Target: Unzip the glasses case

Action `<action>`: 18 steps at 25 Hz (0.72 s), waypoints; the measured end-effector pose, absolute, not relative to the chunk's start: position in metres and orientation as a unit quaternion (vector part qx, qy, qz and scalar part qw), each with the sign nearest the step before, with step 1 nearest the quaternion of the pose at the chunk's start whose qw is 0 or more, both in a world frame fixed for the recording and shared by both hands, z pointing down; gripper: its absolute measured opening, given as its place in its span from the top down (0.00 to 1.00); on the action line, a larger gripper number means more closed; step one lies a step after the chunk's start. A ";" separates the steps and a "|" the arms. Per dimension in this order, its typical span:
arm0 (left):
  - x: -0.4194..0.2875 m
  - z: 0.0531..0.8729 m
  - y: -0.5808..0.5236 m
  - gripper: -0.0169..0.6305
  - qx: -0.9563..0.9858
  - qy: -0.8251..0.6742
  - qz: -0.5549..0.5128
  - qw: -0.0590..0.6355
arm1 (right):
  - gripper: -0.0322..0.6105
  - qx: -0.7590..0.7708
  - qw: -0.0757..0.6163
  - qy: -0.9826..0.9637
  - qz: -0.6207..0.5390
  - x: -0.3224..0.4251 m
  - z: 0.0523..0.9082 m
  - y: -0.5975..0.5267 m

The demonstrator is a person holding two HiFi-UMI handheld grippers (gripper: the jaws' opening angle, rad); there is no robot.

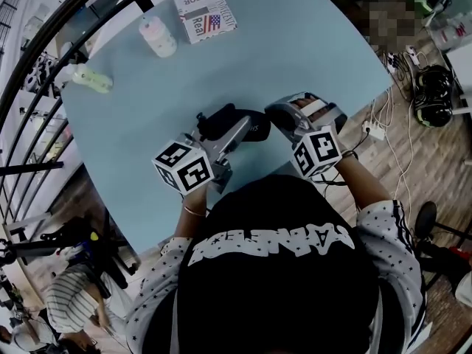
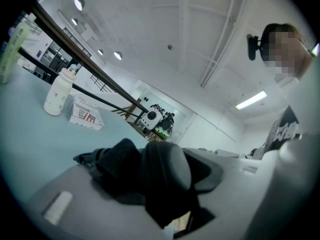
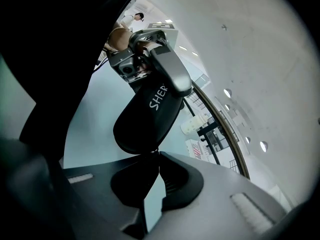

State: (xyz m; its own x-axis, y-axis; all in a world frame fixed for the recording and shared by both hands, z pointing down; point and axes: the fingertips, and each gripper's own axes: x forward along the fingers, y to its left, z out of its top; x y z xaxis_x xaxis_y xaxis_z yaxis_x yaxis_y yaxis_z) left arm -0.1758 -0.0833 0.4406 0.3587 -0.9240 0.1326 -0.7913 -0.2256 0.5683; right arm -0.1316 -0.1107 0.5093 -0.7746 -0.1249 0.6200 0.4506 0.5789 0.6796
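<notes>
My left gripper [image 1: 236, 128] held its fingers clamped on the smooth, black, oval case [image 3: 150, 114]. My right gripper [image 3: 157, 155] kept its fingers pinched together, with the case's rounded end at 12 o'clock.

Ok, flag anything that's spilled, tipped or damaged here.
Nothing stands out. The glasses case looks intact and sits clamped in the left gripper. On the table the white bottle stands upright, the printed box lies flat, and no spill shows.
</notes>
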 end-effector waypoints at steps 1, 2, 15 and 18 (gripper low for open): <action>-0.175 0.441 -0.083 0.97 0.776 -0.554 -0.112 0.281 | 0.94 -0.102 0.320 -0.823 -0.458 -0.133 0.508 -0.110; -0.174 0.441 -0.082 0.97 0.777 -0.553 -0.107 0.280 | 0.94 -0.105 0.320 -0.816 -0.470 -0.134 0.507 -0.109; -0.170 0.449 -0.077 0.97 0.783 -0.546 -0.089 0.284 | 0.94 -0.137 0.310 -0.792 -0.508 -0.147 0.498 -0.098; -0.170 0.449 -0.075 0.97 0.783 -0.543 -0.092 0.289 | 0.93 -0.145 0.305 -0.790 -0.512 -0.149 0.496 -0.094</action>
